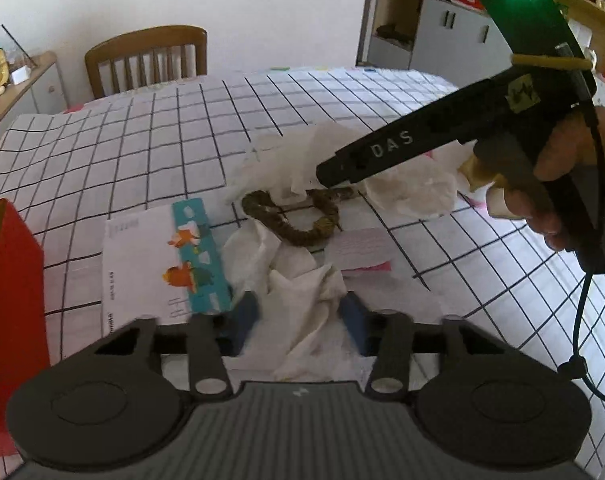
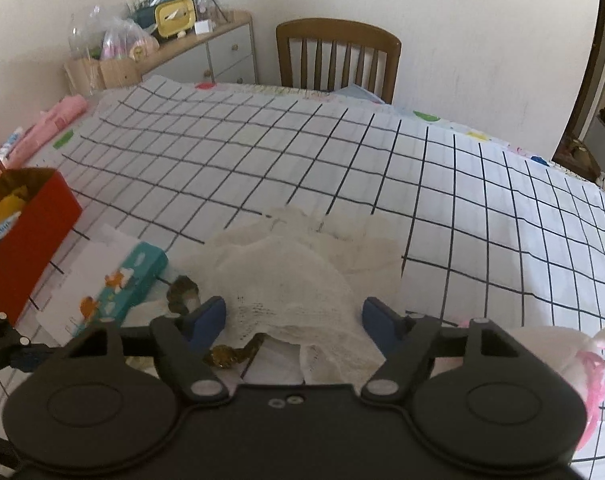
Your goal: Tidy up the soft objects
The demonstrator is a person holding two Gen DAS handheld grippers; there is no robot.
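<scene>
Grid-patterned cloth (image 1: 142,152) covers the worktop; a wooden chair (image 2: 338,54) stands at its far edge. Left gripper (image 1: 298,316): jaws narrowed around a crumpled white tissue (image 1: 302,296), contact unclear. Right gripper (image 2: 294,316): jaws wide, straddling a white knitted cloth (image 2: 286,280) without pressing. A coiled brown cord (image 1: 302,220) lies between the cloths; a red box (image 2: 26,232) stands near the left edge.

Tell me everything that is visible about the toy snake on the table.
The toy snake is mottled olive-brown and looks scaly and rubbery. It lies curled in loose bends on the checked tablecloth, among crumpled white cloths. One cloth covers part of it. The right claw reaches down right beside it; whether they touch is unclear.
</scene>
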